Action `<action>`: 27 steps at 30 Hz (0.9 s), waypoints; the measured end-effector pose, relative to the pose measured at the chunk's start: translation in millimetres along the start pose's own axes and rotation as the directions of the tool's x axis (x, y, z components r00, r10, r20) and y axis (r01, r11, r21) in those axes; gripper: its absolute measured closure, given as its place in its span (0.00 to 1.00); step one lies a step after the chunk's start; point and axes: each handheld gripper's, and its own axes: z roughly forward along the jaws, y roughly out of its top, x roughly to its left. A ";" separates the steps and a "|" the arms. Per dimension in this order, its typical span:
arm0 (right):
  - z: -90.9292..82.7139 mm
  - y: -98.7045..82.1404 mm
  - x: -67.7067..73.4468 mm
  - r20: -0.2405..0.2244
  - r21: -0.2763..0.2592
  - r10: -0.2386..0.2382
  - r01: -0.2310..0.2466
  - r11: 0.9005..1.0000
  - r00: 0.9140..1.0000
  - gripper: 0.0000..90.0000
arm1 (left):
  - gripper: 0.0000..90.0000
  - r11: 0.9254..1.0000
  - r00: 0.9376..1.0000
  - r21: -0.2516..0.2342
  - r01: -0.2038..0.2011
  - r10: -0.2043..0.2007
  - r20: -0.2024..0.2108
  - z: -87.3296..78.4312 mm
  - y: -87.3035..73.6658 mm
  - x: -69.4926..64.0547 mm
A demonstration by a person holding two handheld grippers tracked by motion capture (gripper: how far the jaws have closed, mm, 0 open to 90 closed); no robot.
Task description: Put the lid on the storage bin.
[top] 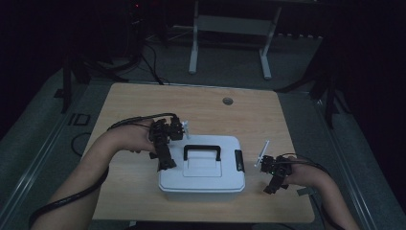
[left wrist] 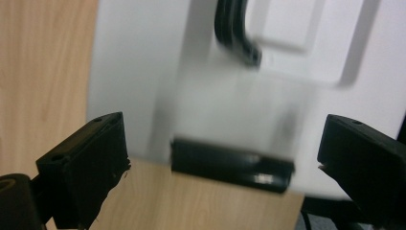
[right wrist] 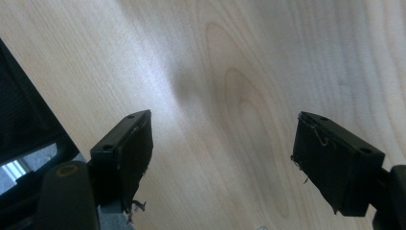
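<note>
Broadly, a light wooden rectangular table point(top: 143, 103) carries everything, with a small round grey cable port point(top: 227, 101) near its far edge; at its middle, toward the near side, sits a white plastic lidded storage box point(top: 201, 184), its lid on, so that what it holds cannot be told; a black carrying handle point(top: 202, 150) lies flat in a recess on the lid, and a black latch point(top: 239, 160) sits on the box's right end; in the left gripper view another black latch point(left wrist: 232, 164), blurred, hangs over the box's edge above the wood; beyond the table, on the grey floor, stands a white metal frame point(top: 230, 28) on two legs; the left gripper point(top: 165, 163), held in the person's left hand point(top: 139, 141), is at the box's left end, its jaws spread wide on either side of that latch with clear gaps between them and it, touching nothing that can be seen; the right gripper point(top: 273, 188), held in the person's right hand point(top: 299, 175), is just beside the box's right end and apart from it, its jaws likewise wide apart over bare wood and gripping nothing; a thin white rod point(top: 262, 152) rises slanted from the right gripper, and a similar white rod point(top: 186, 128) from the left
</note>
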 end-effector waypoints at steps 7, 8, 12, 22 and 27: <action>-4.9 -2.3 -0.4 0.014 -0.020 0.005 -0.005 1.000 1.000 0.23 | 0.03 0.999 0.999 -0.018 0.039 -0.038 0.006 -1.1 -30.3 4.2; -5.1 -2.5 -0.6 0.015 -0.020 0.004 -0.004 1.000 1.000 0.23 | 0.03 0.999 0.999 -0.018 0.048 -0.048 0.007 -1.1 -35.1 4.2; -4.7 -3.5 -1.0 0.014 -0.022 0.009 -0.009 1.000 1.000 0.23 | 0.03 0.997 0.997 -0.036 0.074 -0.074 0.005 -2.2 -49.8 3.6; -1.8 -7.0 -0.6 0.004 -0.023 0.012 -0.012 1.000 1.000 0.23 | 0.02 0.989 0.990 -0.034 0.141 -0.141 -0.009 6.9 -94.6 2.1; -1.9 -7.8 -0.9 0.004 -0.022 0.017 -0.017 1.000 1.000 0.23 | 0.02 0.985 0.985 -0.028 0.172 -0.172 0.004 15.5 -110.7 2.0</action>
